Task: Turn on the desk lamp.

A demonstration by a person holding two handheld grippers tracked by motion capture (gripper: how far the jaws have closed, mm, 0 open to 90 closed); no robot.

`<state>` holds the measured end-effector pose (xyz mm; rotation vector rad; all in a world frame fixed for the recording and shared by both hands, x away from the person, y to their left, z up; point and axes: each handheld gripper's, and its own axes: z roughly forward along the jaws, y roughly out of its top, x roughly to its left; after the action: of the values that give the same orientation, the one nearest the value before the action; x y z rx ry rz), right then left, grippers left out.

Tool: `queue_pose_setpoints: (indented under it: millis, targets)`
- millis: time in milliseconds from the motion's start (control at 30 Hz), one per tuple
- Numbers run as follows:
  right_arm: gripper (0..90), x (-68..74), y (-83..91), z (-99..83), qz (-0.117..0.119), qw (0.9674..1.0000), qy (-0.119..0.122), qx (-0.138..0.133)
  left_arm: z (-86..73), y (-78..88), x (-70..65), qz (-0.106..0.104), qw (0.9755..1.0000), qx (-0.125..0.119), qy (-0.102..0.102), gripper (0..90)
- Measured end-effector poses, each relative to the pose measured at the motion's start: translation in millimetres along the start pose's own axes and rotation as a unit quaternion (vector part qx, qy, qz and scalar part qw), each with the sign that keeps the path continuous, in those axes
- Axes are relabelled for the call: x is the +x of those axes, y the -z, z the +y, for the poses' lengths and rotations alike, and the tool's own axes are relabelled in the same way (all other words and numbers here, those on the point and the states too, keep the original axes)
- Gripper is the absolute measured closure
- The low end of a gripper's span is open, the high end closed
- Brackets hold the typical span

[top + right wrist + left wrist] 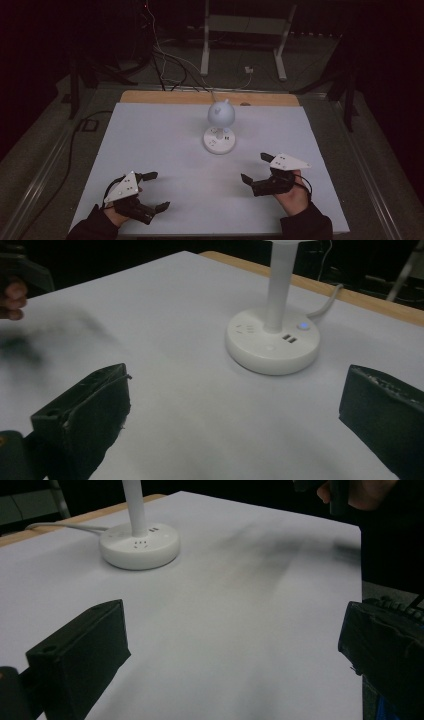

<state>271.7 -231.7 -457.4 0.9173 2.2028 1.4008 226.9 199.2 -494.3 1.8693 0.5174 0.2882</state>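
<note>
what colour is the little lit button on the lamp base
Blue. The button sits on the white lamp base, clearest in the right gripper view.

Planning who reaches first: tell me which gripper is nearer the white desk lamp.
Right. The right gripper sits just in front and to the right of the white desk lamp; the left gripper is farther, near the table's front left.

A white-covered table [150, 150] carries a white desk lamp [220, 132] near its far edge.
</note>
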Motion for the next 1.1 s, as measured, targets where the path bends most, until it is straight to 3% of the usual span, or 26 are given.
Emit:
queue_pose_setpoints:
  millis: [467,733,1100]
  targets:
    - [0.0,-6.9,-16.0,8.2,-0.022,0.9997,-0.006,0.005,0.2,0.5,0.4,0.000,1.0000,-0.002,0.002,0.2]
    - [0.0,-8.3,-30.8,10.7,-0.022,0.9997,0.006,0.006,0.4,0.9,0.8,-0.001,1.0000,-0.003,0.004,0.2]
    - [0.0,-12.1,-51.1,15.1,-0.012,0.9999,0.003,0.010,0.5,1.2,0.8,-0.003,1.0000,-0.002,0.006,0.2]
